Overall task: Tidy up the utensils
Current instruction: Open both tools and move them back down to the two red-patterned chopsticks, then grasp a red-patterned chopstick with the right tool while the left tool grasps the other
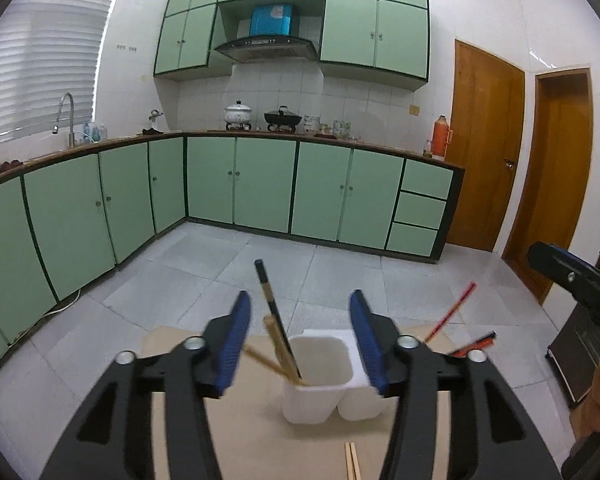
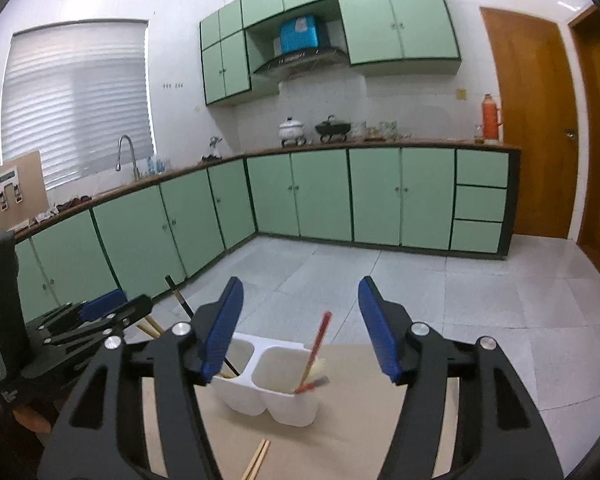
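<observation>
Near edge of tabletop (image 2: 360, 432): one pair of plain wooden chopsticks (image 2: 256, 460) lies loose, not yet sorted, just short of the white two-compartment holder (image 2: 276, 396).

Left gripper (image 1: 300, 332): fingers spread wide, holding nothing. Right gripper (image 2: 300, 332): fingers likewise spread, empty. Both hover above the holder, one on either side of it.

Holder contents: bamboo and dark chopsticks (image 1: 276, 328) lean steeply in one compartment; red chopsticks (image 2: 314, 354) plus a pale utensil I cannot identify stand in the other.

Risks, judged from this layout:
- The holder looks light and tall; long sticks leaning outward put their weight off-centre. A knock from either open finger could tip it or slide it.
- The loose pair lies flat on the tabletop; a pinch from above may catch only one stick or flick the other toward the near edge.
- The left gripper sits close to the leaning dark chopsticks; dropping straight down could lever them out.
- Both grippers crowd the same spot, so they may collide.
</observation>
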A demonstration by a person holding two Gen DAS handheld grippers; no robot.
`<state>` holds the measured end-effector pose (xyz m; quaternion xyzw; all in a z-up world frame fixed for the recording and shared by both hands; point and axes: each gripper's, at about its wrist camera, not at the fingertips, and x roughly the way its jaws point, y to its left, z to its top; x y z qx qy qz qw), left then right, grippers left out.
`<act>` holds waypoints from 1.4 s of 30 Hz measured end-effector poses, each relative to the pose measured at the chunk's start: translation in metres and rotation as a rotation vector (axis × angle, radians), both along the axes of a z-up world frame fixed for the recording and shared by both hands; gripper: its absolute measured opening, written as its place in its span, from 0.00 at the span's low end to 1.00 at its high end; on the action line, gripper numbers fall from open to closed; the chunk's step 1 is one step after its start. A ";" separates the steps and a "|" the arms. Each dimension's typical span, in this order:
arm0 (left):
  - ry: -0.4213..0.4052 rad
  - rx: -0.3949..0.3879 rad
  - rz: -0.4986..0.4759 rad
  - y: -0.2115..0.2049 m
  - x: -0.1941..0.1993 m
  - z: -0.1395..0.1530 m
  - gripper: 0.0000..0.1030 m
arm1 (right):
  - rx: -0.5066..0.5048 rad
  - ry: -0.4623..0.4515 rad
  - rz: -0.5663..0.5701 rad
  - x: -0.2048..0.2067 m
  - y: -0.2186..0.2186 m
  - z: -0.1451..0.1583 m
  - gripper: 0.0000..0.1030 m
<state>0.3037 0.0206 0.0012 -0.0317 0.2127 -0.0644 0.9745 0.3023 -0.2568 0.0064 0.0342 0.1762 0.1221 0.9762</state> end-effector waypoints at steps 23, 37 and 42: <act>0.088 0.115 -0.008 0.006 -0.138 -0.086 0.89 | -0.042 0.093 -0.049 -0.125 0.013 -0.094 0.93; 0.262 0.156 0.003 0.026 -0.178 -0.161 0.89 | -0.095 0.256 -0.065 -0.166 0.043 -0.187 0.93; 0.304 0.163 0.016 0.035 -0.192 -0.180 0.89 | -0.098 0.303 -0.060 -0.176 0.054 -0.210 0.91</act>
